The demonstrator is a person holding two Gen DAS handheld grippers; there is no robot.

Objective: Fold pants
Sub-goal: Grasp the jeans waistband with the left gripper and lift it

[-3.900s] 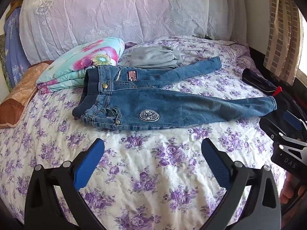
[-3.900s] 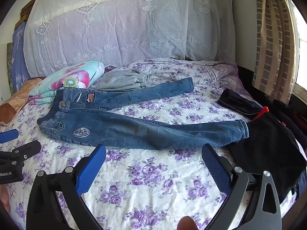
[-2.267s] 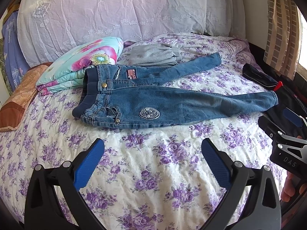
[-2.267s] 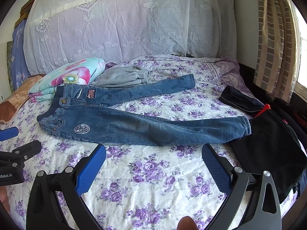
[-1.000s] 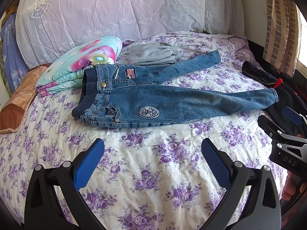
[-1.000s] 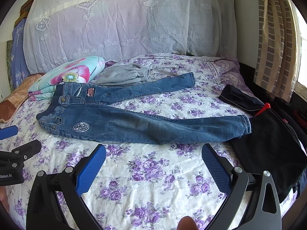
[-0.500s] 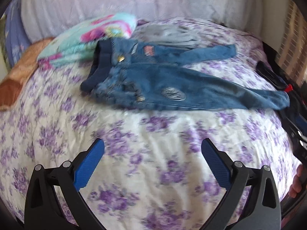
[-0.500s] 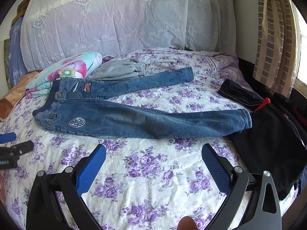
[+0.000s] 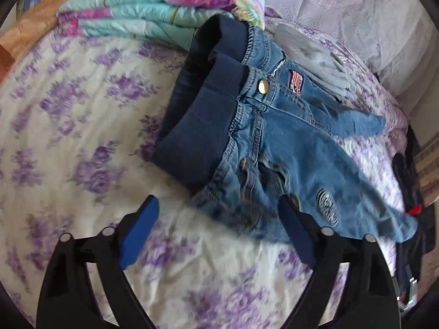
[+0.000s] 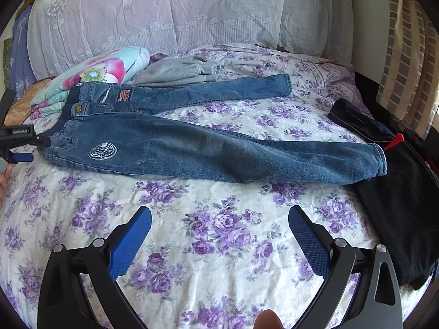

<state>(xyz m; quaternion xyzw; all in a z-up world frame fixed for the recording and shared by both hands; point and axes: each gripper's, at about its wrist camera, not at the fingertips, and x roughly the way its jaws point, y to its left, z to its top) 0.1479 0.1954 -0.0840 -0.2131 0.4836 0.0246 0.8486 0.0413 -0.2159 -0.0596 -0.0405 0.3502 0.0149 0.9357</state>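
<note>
One pair of small blue denim jeans (image 10: 192,148) is lying flat with legs splayed across the purple-flowered bedspread (image 10: 219,233), ready for folding, while the left gripper (image 9: 218,213), jaws just narrowing yet gripping nothing, is straddling its waist corner and the right gripper (image 10: 219,226) is hovering wide and empty.

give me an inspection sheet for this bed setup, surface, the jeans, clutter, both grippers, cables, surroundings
Surface: bedspread, white with purple flowers, lightly creased.
Job's things: jeans lie unfolded, legs spread apart, waistband toward the left.
Clutter: folded floral quilt and grey garment behind the waistband; dark clothes at the right edge.
Grippers: left gripper has just been closing, its jaws apart and straddling the hip corner of the jeans, pads not yet pressing; right gripper open over bare bedspread, holding nothing.
Cables: nothing seen.
Surroundings: lace-covered pillows at the head; curtain on the right.
</note>
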